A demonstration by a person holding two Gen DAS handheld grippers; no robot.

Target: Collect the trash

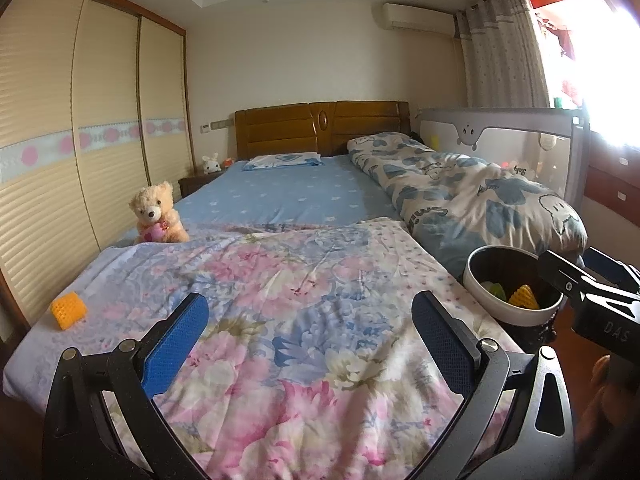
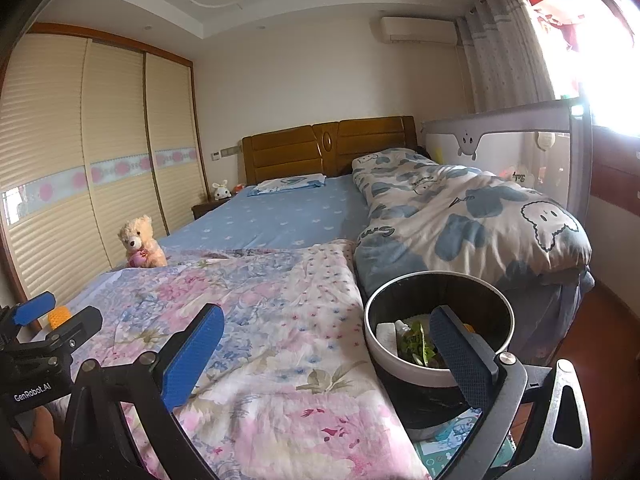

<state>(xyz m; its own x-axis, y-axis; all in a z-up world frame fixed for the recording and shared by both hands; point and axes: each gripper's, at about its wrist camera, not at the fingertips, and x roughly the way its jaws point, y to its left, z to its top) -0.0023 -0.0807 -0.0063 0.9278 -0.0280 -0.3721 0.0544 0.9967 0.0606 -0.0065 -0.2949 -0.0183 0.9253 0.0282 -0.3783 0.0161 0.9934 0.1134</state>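
Left black two-finger gripper (image 1: 310, 344): blue cross-hatched rubber pads (image 1: 176, 346), silver pivot screws, cut-out frame arms. Right black two-finger gripper (image 2: 326, 356): same blue pads (image 2: 194, 358); "DAS" lettering on its body. "GenRobot.AI" marked on the left's. Bare skin at both handles.

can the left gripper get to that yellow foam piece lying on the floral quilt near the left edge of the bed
Probably yes. The left gripper has its jaws open and empty, and the yellow foam piece lies in the open on the floral quilt, off to its left, with nothing between them. It would need to swing left to line up.
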